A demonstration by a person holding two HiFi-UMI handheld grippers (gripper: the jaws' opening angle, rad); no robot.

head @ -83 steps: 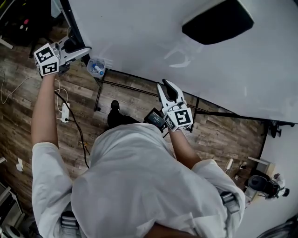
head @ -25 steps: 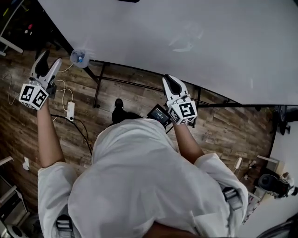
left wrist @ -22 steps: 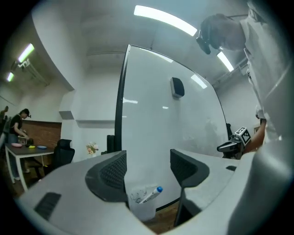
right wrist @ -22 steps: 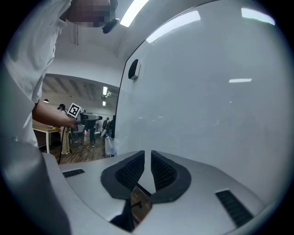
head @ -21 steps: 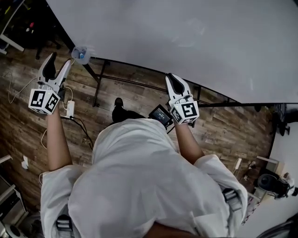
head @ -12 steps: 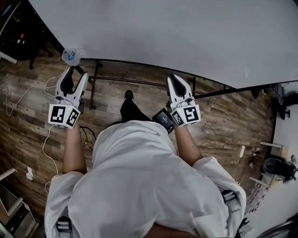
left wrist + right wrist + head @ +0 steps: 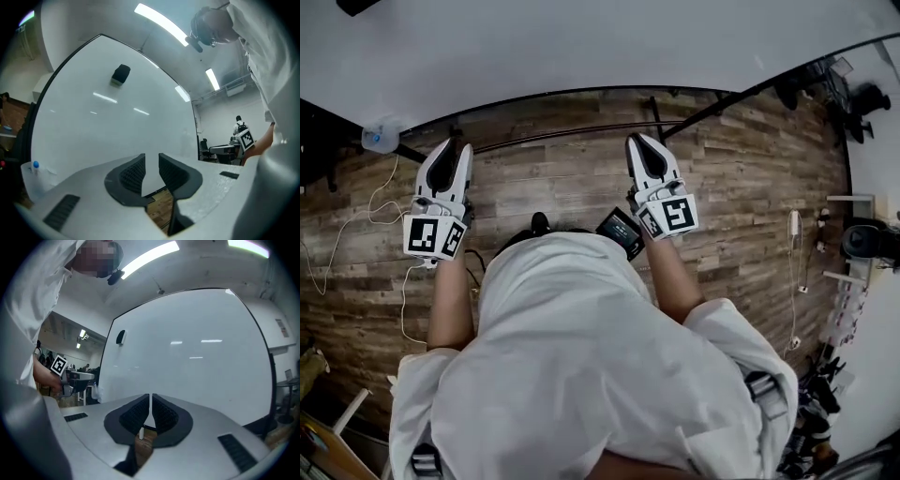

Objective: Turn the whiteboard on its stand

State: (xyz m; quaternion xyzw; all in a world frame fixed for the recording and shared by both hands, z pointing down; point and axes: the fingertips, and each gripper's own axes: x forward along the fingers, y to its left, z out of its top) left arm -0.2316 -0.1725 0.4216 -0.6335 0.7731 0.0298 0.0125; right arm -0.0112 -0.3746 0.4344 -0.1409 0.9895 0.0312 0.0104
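The whiteboard [image 7: 581, 47] fills the top of the head view, and its black stand bar [image 7: 581, 131] runs below its lower edge. It also fills the left gripper view [image 7: 117, 122] and the right gripper view [image 7: 187, 357], with a black eraser [image 7: 121, 75] stuck on it. My left gripper [image 7: 450, 150] hangs over the floor short of the board. Its jaws are closing with a clear gap and nothing between them [image 7: 151, 161]. My right gripper [image 7: 641, 145] is level with it. Its jaws are closing to a thin slit around nothing [image 7: 150, 401]. Neither touches the board.
A clear bag with a bottle [image 7: 382, 138] hangs at the board's lower left corner. White cables [image 7: 356, 234] lie on the wooden floor at left. A black device [image 7: 621, 230] sits at the person's waist. Stands and gear [image 7: 867, 239] crowd the right edge.
My left gripper has left the board's left edge and come back in front of the body, its jaws narrowing. The board has slid up in the head view. The right gripper barely moved.
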